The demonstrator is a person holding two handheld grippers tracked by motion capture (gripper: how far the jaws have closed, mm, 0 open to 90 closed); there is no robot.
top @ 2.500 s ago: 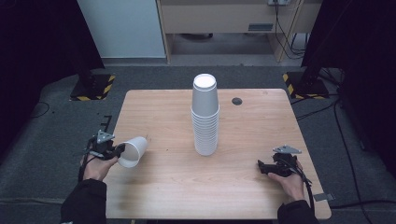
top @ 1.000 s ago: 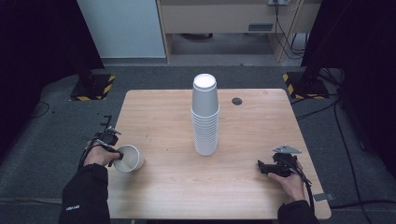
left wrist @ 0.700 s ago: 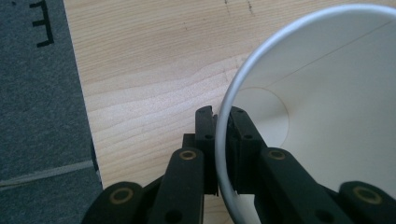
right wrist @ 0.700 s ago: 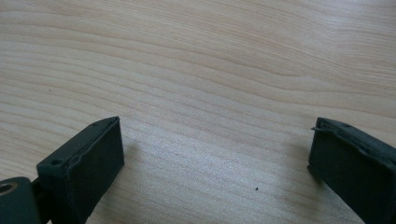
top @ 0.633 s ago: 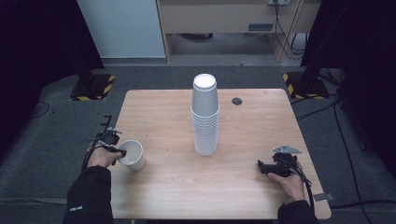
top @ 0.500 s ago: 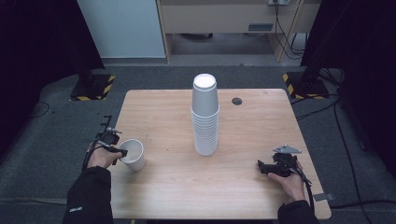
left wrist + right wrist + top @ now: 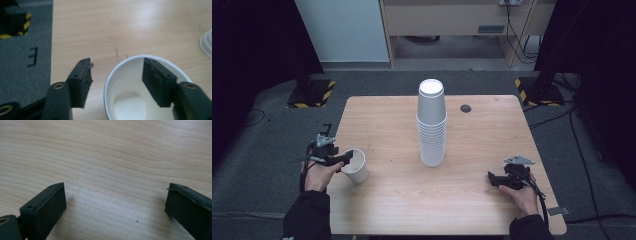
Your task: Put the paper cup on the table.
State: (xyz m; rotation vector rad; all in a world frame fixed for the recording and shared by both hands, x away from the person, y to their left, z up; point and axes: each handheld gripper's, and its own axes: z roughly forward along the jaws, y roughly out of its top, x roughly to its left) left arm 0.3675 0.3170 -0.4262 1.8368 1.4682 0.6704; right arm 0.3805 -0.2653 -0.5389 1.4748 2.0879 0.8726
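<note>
White paper: a single cup (image 7: 356, 167) stands upright, mouth up, on the wooden table (image 7: 482, 210) near its left edge, in front of my left hand. My left gripper (image 7: 343, 161) sits at the cup's rim. In the left gripper view, one jaw hangs inside the cup (image 7: 140, 87) over its white bottom and the other stands outside the wall over bare wood; the rim passes between them. The jaws have just been opening, and neither pad presses on the wall, so I read this gripper as released, with the cup wall between its jaws but not clamped.

A tall stack of white cups (image 7: 431, 125), nested upside down, stands near the table's middle, well apart from the single cup. A small dark disc (image 7: 466, 108) lies on the wood behind and to the right of the stack.

My right gripper (image 7: 493, 179) rests low over the table near the front right corner. In the right gripper view its jaws stand wide apart with bare wood grain (image 7: 112, 170) between them; it holds nothing
</note>
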